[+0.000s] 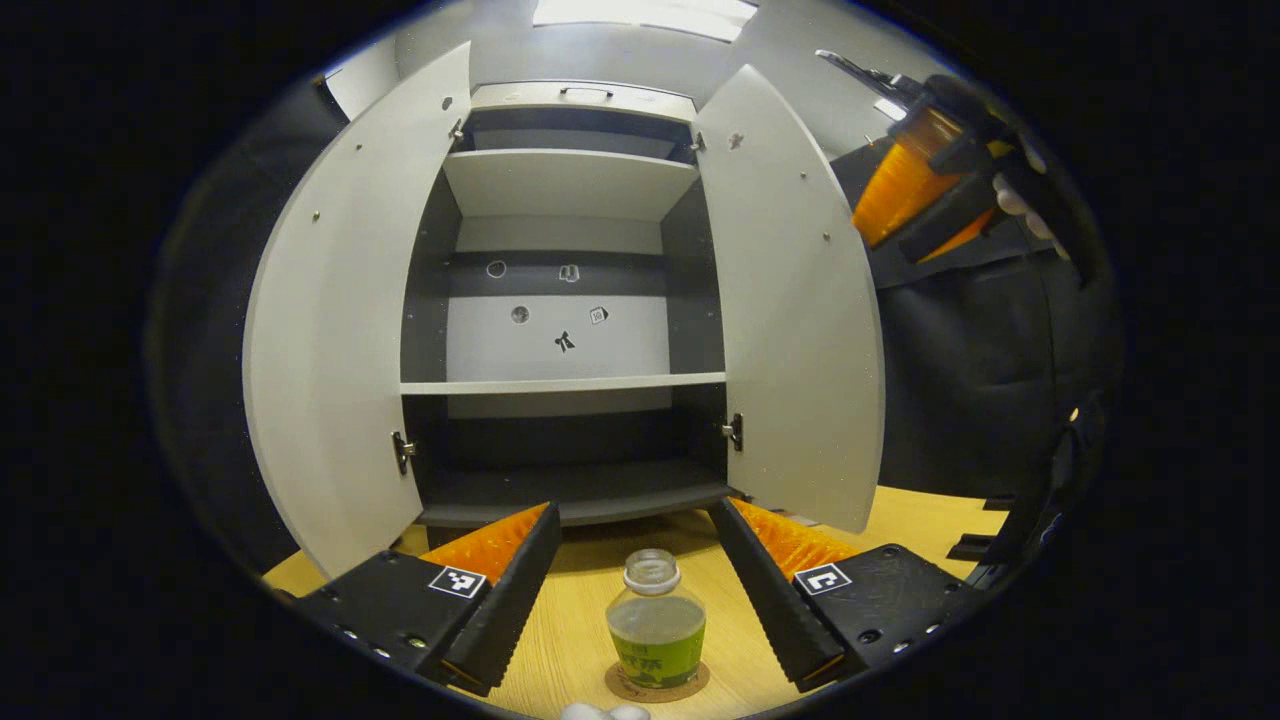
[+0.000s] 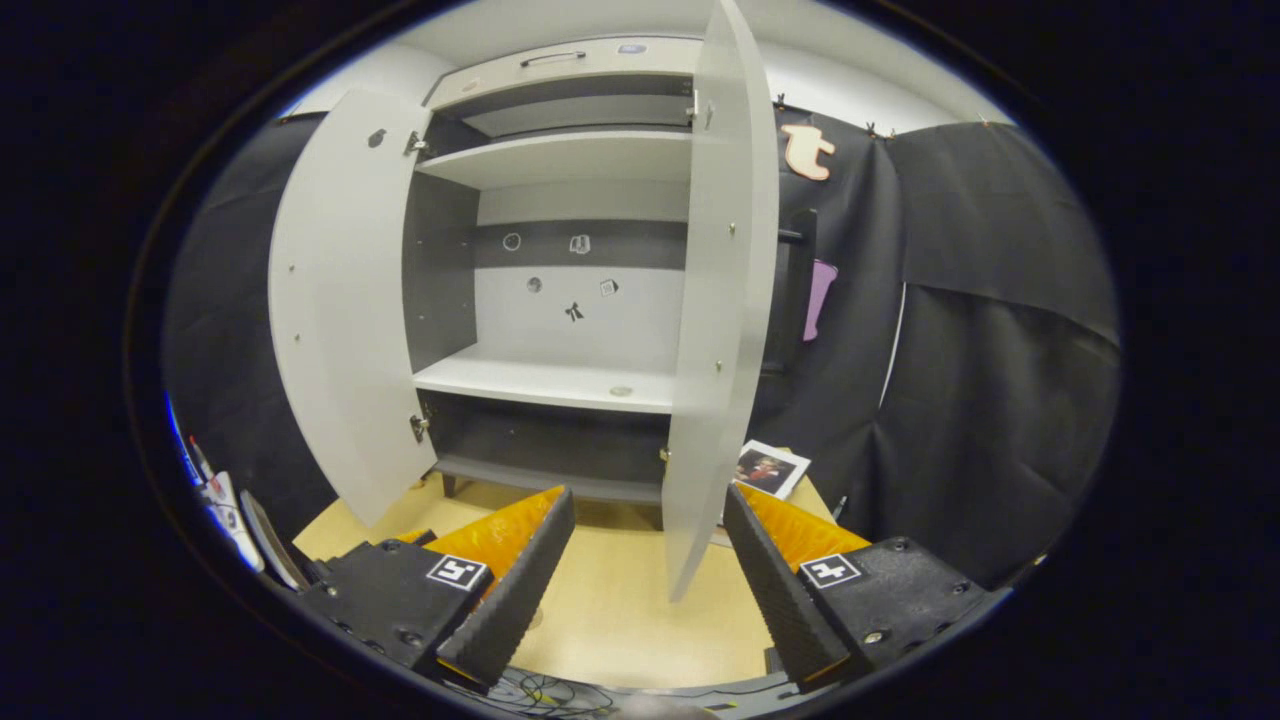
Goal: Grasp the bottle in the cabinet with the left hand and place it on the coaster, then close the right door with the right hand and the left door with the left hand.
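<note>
A small clear bottle (image 1: 655, 625) with green liquid and a green label stands upright on a round cork coaster (image 1: 690, 685) on the wooden table. My left gripper (image 1: 640, 590) is open, its fingers standing apart on either side of the bottle without touching it. The cabinet (image 1: 560, 300) stands behind with both doors wide open, the left door (image 1: 340, 330) and the right door (image 1: 790, 300). My right gripper (image 2: 645, 575) is open and holds nothing, with the right door's (image 2: 715, 330) edge just ahead between its fingers. The right gripper (image 1: 930, 180) also appears high at the right of the left gripper view.
The cabinet shelves (image 2: 545, 380) carry nothing but small stickers on the back wall. A printed card (image 2: 765, 468) lies on the table (image 2: 620, 610) by the cabinet's right side. Cables (image 2: 540, 690) lie at the table's near edge. Black cloth hangs to the right.
</note>
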Motion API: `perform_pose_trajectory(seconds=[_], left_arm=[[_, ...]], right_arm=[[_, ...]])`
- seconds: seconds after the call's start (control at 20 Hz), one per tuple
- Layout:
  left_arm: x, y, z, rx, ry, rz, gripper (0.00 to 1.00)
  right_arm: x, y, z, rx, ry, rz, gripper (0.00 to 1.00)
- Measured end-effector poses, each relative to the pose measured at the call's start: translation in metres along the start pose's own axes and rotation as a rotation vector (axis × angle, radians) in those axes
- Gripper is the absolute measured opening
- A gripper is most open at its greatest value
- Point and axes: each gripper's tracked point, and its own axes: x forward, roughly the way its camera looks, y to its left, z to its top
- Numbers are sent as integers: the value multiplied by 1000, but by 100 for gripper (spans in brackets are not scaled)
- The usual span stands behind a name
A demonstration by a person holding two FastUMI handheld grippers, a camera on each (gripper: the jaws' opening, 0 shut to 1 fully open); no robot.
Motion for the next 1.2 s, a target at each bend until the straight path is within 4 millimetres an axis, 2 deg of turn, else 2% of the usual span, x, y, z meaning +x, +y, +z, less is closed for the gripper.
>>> perform_pose_trajectory(seconds=[0.25, 0.5, 0.7, 0.85, 1.0, 1.2], left_arm=[[1, 30, 75, 18, -53, 68, 95], [-8, 67, 123, 12, -50, 161, 96], [-23, 110, 137, 1, 8, 258, 96], [-42, 132, 134, -8, 63, 307, 96], [-52, 145, 130, -4, 105, 344, 97], [-53, 144, 139, 7, 115, 362, 97]], right_arm=[[6, -3, 8, 20, -42, -1, 99], [10, -12, 22, 28, -102, -18, 97], [13, -25, 34, 44, -153, -38, 97], [14, -42, 41, 50, -181, -68, 99], [15, -72, 50, 70, -205, -112, 99], [18, -128, 64, 110, -230, -203, 99]])
